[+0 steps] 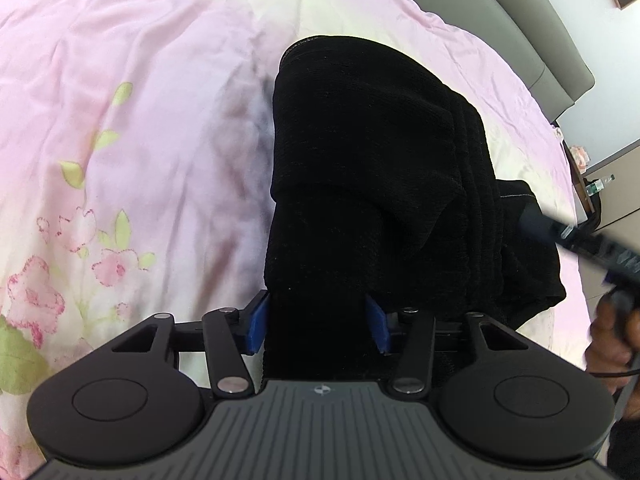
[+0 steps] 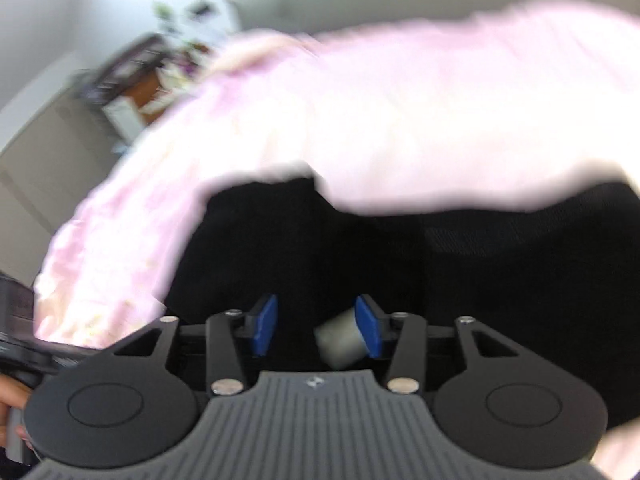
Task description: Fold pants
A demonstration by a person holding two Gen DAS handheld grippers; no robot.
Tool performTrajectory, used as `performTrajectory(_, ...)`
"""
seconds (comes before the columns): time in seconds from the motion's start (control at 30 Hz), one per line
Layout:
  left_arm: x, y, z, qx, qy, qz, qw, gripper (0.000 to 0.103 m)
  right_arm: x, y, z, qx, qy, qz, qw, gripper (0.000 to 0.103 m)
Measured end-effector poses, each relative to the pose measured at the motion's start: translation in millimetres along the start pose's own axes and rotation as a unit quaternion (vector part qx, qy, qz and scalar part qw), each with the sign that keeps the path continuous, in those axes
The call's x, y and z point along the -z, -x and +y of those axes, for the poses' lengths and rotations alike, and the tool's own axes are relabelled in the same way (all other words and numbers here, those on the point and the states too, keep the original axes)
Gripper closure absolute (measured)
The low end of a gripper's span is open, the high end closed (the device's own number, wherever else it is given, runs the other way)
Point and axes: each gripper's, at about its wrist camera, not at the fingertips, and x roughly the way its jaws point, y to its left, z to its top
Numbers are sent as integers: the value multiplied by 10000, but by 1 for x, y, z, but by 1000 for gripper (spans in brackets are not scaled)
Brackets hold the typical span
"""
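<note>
Black pants (image 1: 372,168) lie in a folded bundle on the pink floral bedsheet (image 1: 120,120). My left gripper (image 1: 318,326) has its blue pads around a thick fold of the pants at the near end. In the blurred right wrist view, the pants (image 2: 400,264) fill the lower middle. My right gripper (image 2: 316,326) has black cloth and a white tag (image 2: 340,340) between its blue pads, which stand fairly wide apart. The right gripper's body (image 1: 580,240) shows at the right edge of the left wrist view, beside the pants.
A grey headboard (image 1: 500,12) runs along the far side of the bed. A bedside table with small items (image 1: 588,168) stands at the right. In the right wrist view, a wooden shelf with plants (image 2: 152,76) sits beyond the bed's left end.
</note>
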Motion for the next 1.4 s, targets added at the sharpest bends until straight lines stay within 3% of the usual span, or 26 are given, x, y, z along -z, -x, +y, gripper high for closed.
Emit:
performTrajectory(0.07,0,0,0,-9,7,9,10000,45,-20,-8,31,-229,761,-138,9967,35)
performTrajectory(0.2,-1,-2,6,76,147,47,9999,44,-55,-56,88,-363,2438,259,9688,35)
performTrajectory(0.33,-2,-3,12,190,251,87,9995,43,-83,-114,116,-216,3217,786,9433,40)
performTrajectory(0.47,-2,-4,16,259,308,127,9991,42,-97,-151,128,-185,3374,1081,9350,40)
performTrajectory(0.5,-2,-4,16,272,307,132,9991,42,-99,-163,129,-117,3364,1304,9326,52)
performTrajectory(0.53,-2,-4,17,289,313,135,9990,42,-97,-172,125,-85,3323,1684,9280,77)
performTrajectory(0.57,-2,-4,17,289,328,148,9989,42,-95,-176,123,-55,3348,1863,9237,91)
performTrajectory(0.6,-2,-4,18,298,331,170,9989,42,-95,-174,123,-97,3395,1842,9223,94)
performTrajectory(0.67,-1,-4,17,277,232,217,9991,43,-99,-164,118,-261,3135,1690,9341,96)
performTrajectory(0.77,-3,-1,9,213,-11,229,9995,43,-111,-137,105,-317,2604,1136,9583,97)
performTrajectory(0.9,0,1,2,191,-231,254,9992,44,-106,-135,77,193,1953,759,9776,100)
performTrajectory(1.0,4,-5,0,218,-208,421,9987,45,-94,-159,71,459,1522,755,9844,100)
performTrajectory(1.17,16,-14,-1,169,-384,809,9958,49,-83,-198,72,946,1254,833,9841,100)
performTrajectory(1.27,15,-13,1,228,-381,767,9961,50,-86,-190,69,737,1058,774,9886,93)
performTrajectory(1.4,9,-8,9,473,-141,816,9954,47,-91,-128,49,232,664,288,9971,74)
